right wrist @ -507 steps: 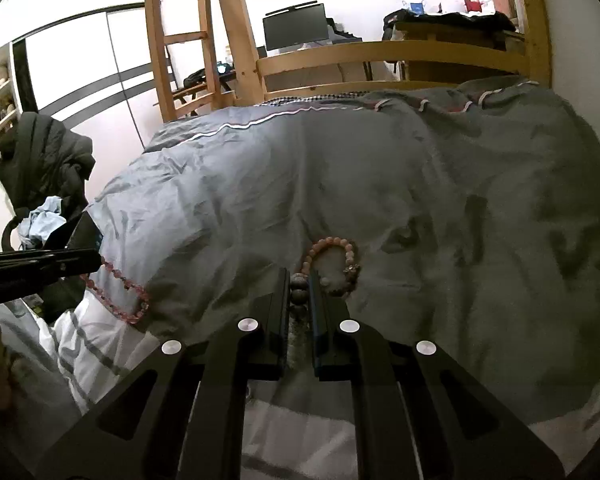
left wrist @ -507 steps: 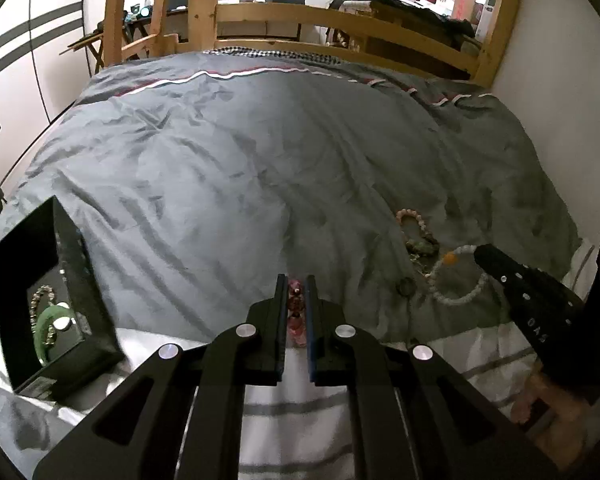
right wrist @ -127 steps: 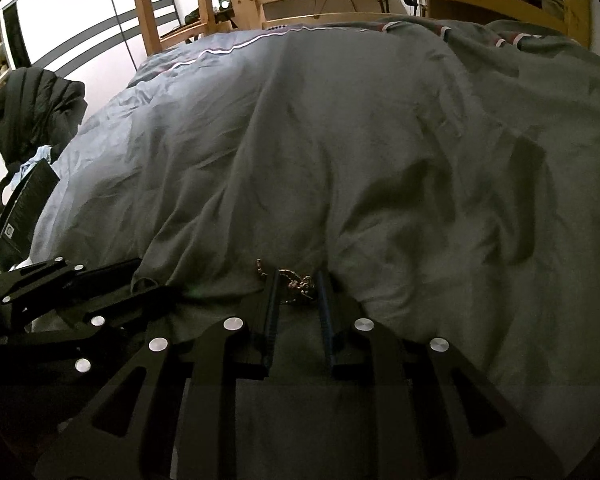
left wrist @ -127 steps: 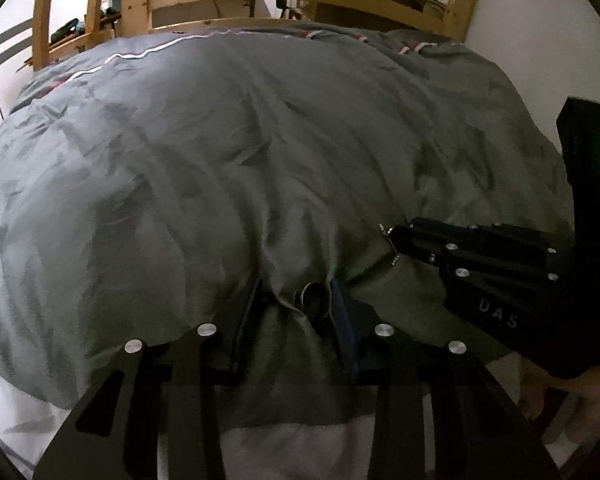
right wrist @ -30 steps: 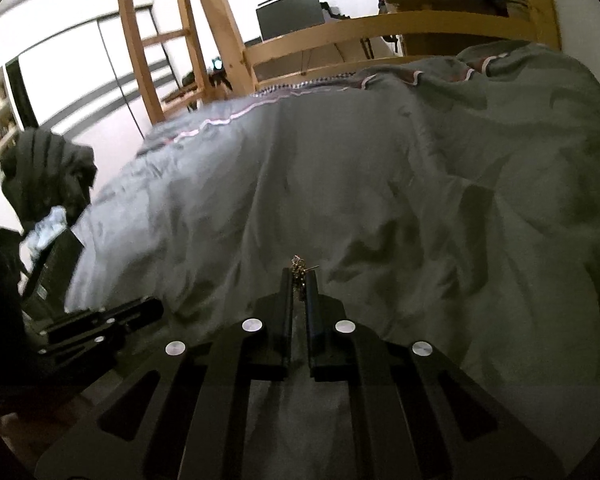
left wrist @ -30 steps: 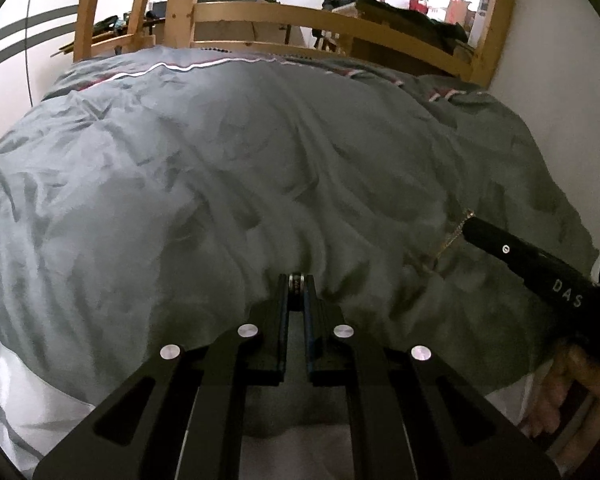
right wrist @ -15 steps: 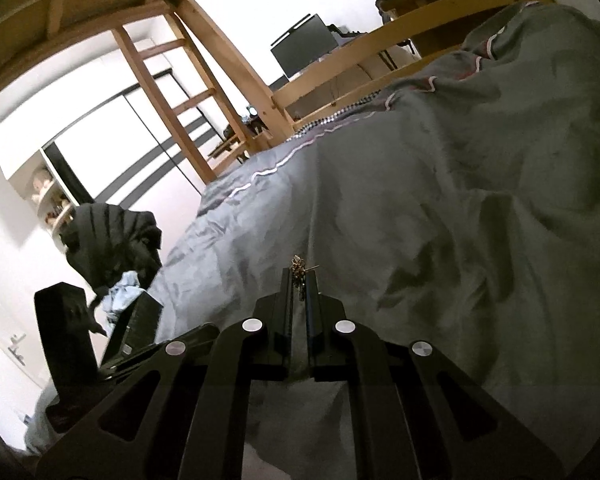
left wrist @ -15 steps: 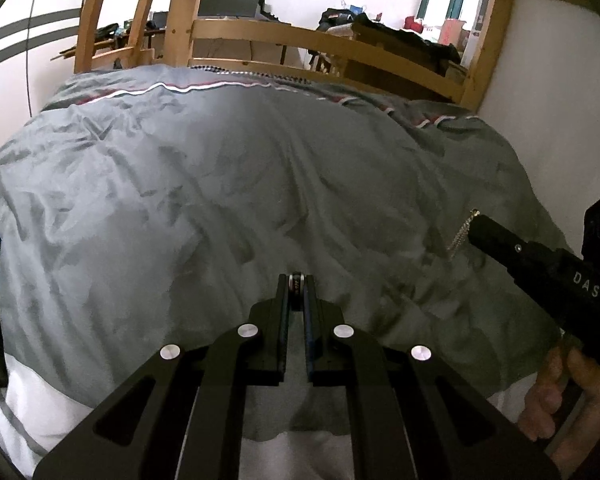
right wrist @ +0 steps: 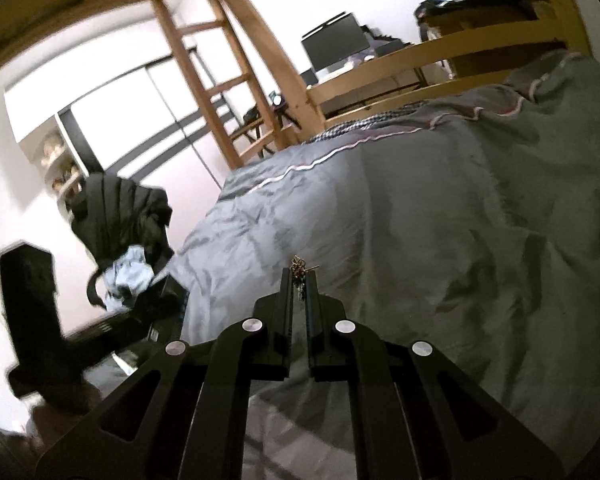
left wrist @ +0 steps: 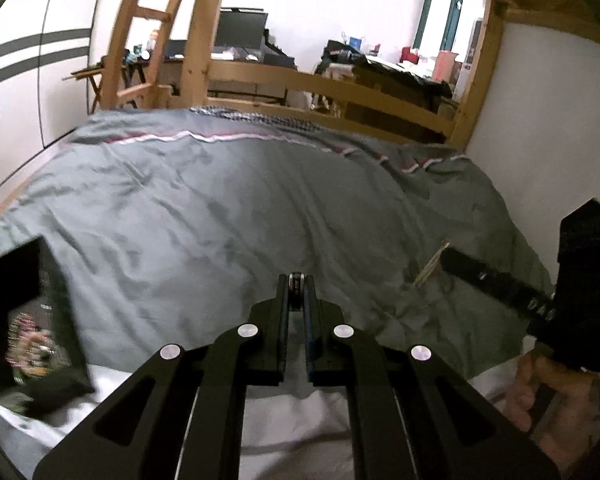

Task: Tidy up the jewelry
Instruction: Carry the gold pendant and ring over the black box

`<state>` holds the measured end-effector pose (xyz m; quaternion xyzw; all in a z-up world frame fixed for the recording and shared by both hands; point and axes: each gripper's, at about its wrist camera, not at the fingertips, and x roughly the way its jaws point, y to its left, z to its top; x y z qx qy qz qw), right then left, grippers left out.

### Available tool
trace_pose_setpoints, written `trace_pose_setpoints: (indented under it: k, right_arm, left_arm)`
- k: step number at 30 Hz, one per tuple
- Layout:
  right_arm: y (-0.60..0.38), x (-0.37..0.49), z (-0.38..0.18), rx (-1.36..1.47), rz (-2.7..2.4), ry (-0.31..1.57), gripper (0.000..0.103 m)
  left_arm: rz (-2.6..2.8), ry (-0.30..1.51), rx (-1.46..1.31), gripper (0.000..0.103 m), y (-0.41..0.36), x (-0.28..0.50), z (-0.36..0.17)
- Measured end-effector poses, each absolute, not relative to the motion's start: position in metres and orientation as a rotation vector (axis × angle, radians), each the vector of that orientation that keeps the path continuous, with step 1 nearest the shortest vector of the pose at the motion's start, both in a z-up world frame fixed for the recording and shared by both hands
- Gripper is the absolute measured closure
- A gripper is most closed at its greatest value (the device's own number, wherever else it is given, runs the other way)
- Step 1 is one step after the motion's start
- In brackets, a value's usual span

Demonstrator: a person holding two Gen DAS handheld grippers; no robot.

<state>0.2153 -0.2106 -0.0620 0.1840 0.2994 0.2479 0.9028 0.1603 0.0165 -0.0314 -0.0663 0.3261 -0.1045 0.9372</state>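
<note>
Grey duvet point(left wrist: 204, 216) below, both your grippers lifted clear with jewelry pinched.
Your left gripper point(left wrist: 298, 280) has its fingers pressed on a small dark ring point(left wrist: 297, 281) at the tips; your right gripper point(right wrist: 299, 276) pinches a thin gold chain point(right wrist: 298, 265), which dangles from its tip in the left view point(left wrist: 432, 266). An open black box point(left wrist: 28, 312) with beaded pieces inside lies at the near left edge of the bed.

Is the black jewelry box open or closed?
Open: the black jewelry box shows blurry beaded jewelry inside.
</note>
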Motion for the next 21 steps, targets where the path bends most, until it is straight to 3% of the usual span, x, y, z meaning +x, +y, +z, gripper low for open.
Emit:
trace_pose_setpoints:
  k: [14,21]
  right_arm:
    - [-0.036,0.19,-0.041,0.057,0.675,0.719,0.097]
    - [0.055,0.188,-0.037,-0.008,0.795,0.721,0.097]
  left_arm:
    - [-0.046,0.675,-0.114,0.098,0.16,0.125,0.022]
    - [0.002,0.718,-0.114,0.098,0.231,0.128,0.018]
